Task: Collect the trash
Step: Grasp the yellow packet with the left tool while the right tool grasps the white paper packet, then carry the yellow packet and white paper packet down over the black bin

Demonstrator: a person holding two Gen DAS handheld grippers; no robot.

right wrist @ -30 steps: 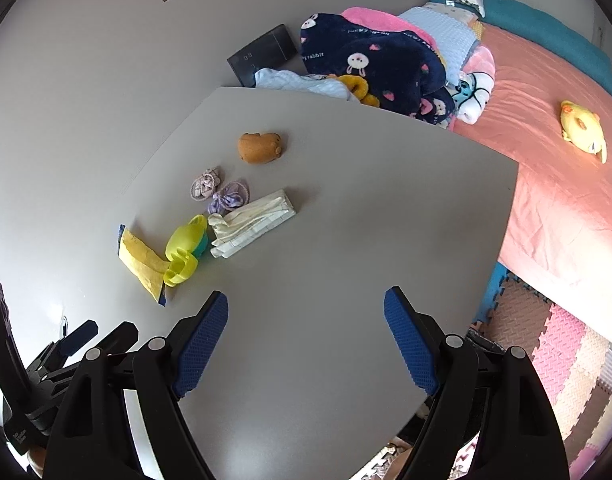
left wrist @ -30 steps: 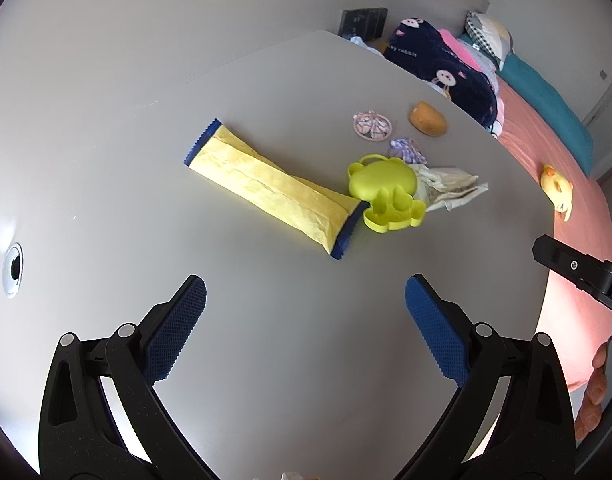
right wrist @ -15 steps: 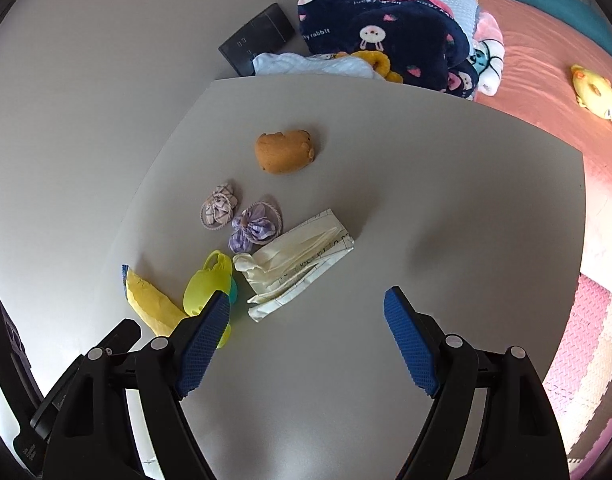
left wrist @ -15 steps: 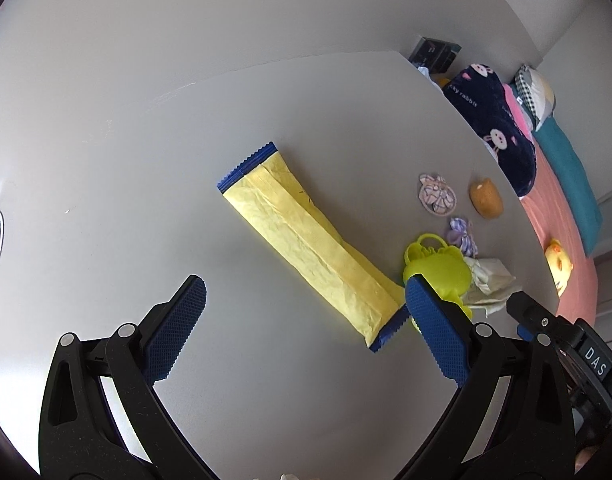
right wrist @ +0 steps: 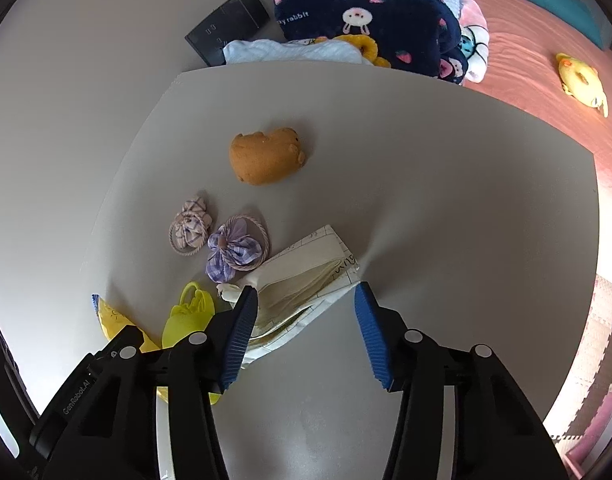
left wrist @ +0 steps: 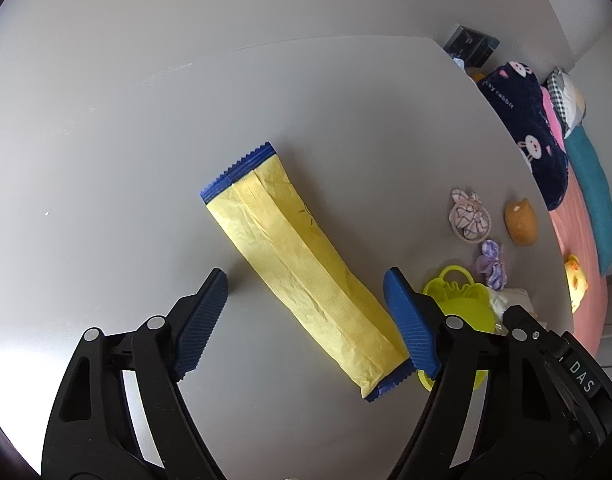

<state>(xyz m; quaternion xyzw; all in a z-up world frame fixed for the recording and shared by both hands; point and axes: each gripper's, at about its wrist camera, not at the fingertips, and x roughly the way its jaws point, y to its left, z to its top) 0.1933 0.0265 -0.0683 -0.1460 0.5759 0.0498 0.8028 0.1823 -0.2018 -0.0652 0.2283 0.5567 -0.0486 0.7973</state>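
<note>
The smooth grey counter (right wrist: pixel 446 208) had a lot of bare room on its right side, and its far edge ended by a bed with a pink sheet (right wrist: pixel 526 48). The long, crinkly yellow wrapper with blue zigzag ends (left wrist: pixel 301 268) lay flat on the counter. The left gripper (left wrist: pixel 306 304) hung over the near half of it. Its jaws had just been closing, but they were still spread apart with the wrapper between them, and the ridged blue pads did not press on it. The right gripper (right wrist: pixel 301 320) hung over the folded, creased white paper with thin lines (right wrist: pixel 301 284). Its jaws had just been closing too. The paper's near corner lay between them, and there was still a gap on the right side, so they were not pinching it. Just beside the paper were a shiny lime-green plastic toy (right wrist: pixel 189 316), a soft purple checked cloth hair tie (right wrist: pixel 233 252) and a paler checked one (right wrist: pixel 189 228). A round, soft orange-brown toy (right wrist: pixel 265 156) sat well apart, nearer the far edge. A fluffy dark blue blanket with bunnies (right wrist: pixel 370 12) was heaped past that edge.
</note>
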